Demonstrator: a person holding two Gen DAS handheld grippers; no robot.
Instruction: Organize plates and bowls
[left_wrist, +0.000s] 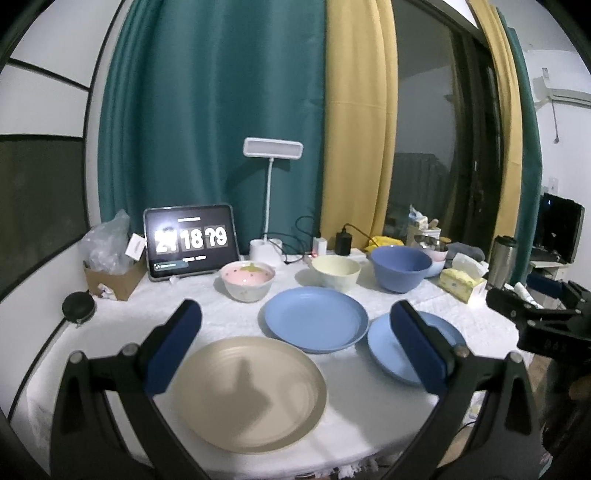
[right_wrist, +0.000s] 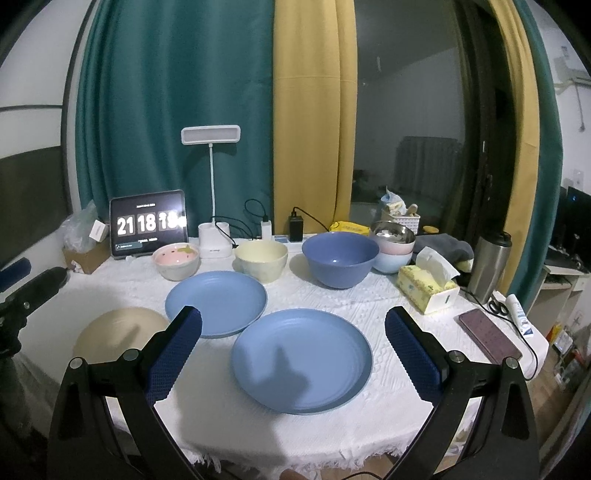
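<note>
both jaws wide apart, holding nothing. your left gripper frames the beige plate; your right gripper frames a blue plate. second blue plate and bowls beyond. thin rims: clamp shallow and a plate likely slips, dragging the tablecloth.

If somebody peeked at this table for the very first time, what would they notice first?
Probably the three big plates at the front of the white table: a tan plate on the left and two blue plates beside it. Behind them stands a row of bowls, with the dark blue bowl the largest. At the back left, a tablet glows with big clock numbers, in front of green and yellow curtains.
</note>
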